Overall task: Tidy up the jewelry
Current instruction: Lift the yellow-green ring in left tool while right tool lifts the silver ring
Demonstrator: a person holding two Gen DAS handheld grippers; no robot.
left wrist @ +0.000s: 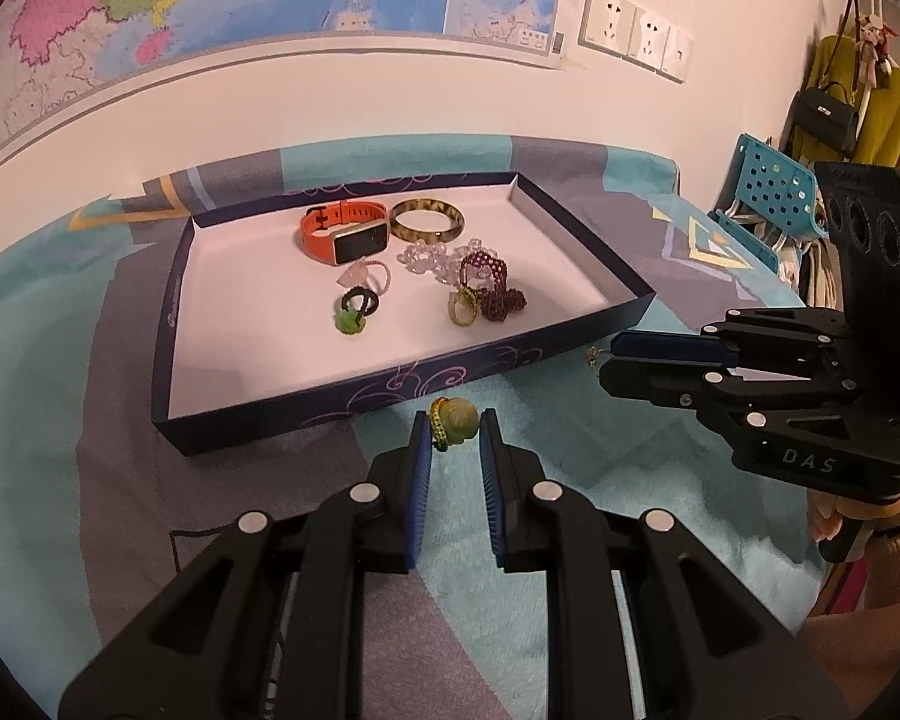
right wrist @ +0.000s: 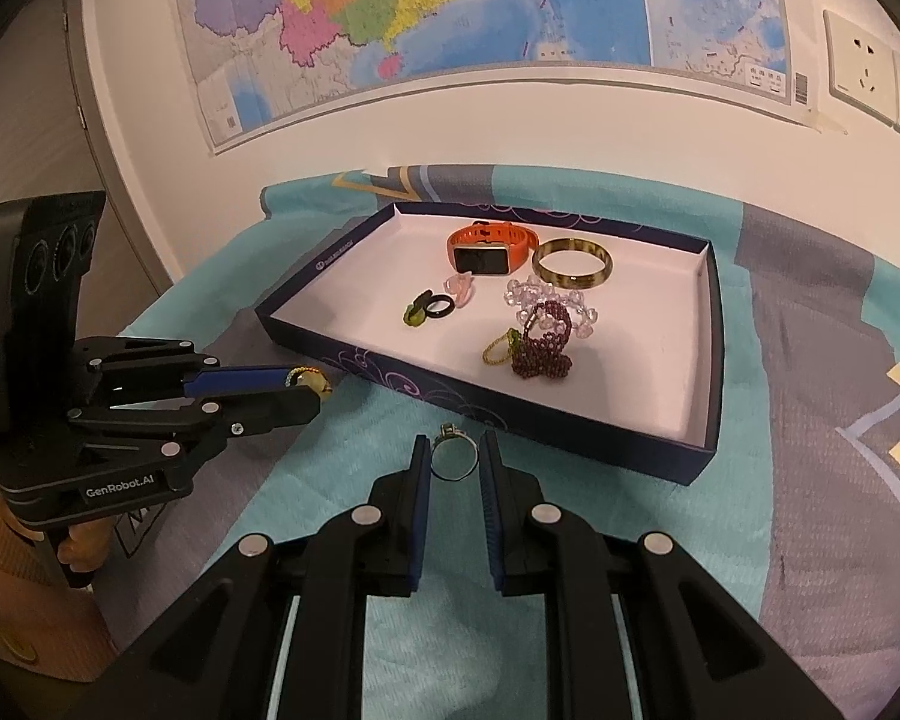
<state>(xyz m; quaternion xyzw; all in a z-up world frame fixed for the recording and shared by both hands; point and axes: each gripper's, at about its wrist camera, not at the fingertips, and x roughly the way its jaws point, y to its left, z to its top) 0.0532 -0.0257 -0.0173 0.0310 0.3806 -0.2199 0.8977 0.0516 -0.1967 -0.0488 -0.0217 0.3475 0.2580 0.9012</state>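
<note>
A: Where does each piece sit?

B: The left tongs (left wrist: 455,431) stand parted around a green bead charm (left wrist: 453,421) on the blanket (left wrist: 270,510), just short of the tray (left wrist: 282,414). From the right view it sits at their tips, though I cannot tell whether the pads touch it. The right tongs (right wrist: 455,451) are released too, straddling a thin ring (right wrist: 453,459) near the tray's front wall.

A: What worries you?

B: The ring stands nearly on edge on soft cloth. If the pads close off-centre, I'd expect it to tip flat or squirt out, and a flat ring in fleece is hard to pinch.

A: And the charm?

B: It is round, with a beaded loop; a grip on the loop alone could let it swing and drop before clearing the wall. Inside, the watch (left wrist: 342,232), bangle (left wrist: 426,219) and bead bracelets (left wrist: 491,282) already crowd the middle, so a careless release could tangle them.
</note>
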